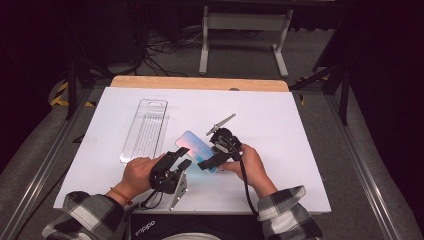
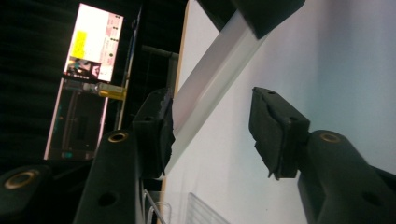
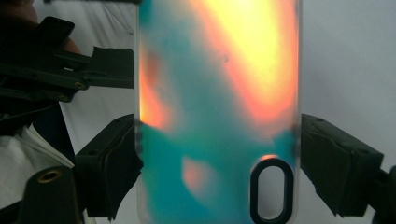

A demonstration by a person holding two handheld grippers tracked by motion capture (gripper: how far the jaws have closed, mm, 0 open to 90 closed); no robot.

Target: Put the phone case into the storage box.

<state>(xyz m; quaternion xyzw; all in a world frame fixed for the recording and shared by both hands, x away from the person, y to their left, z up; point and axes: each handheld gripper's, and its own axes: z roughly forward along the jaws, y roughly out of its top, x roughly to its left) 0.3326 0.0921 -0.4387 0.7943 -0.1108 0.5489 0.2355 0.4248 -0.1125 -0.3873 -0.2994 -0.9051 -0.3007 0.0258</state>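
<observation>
Right gripper (image 3: 219, 163) fingers clamp the phone case (image 3: 217, 107); left gripper (image 2: 212, 133) gapes around its edge, unlike overhead

case ends: my right gripper view cuts off the phone case (image 3: 215, 116) top and bottom.
my left grip: whether my left gripper (image 2: 212, 126) touches the case's edge, I cannot tell.

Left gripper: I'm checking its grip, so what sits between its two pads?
In the left gripper view, the phone case's pale edge runs between the pads, against one pad and clear of the other.
</observation>
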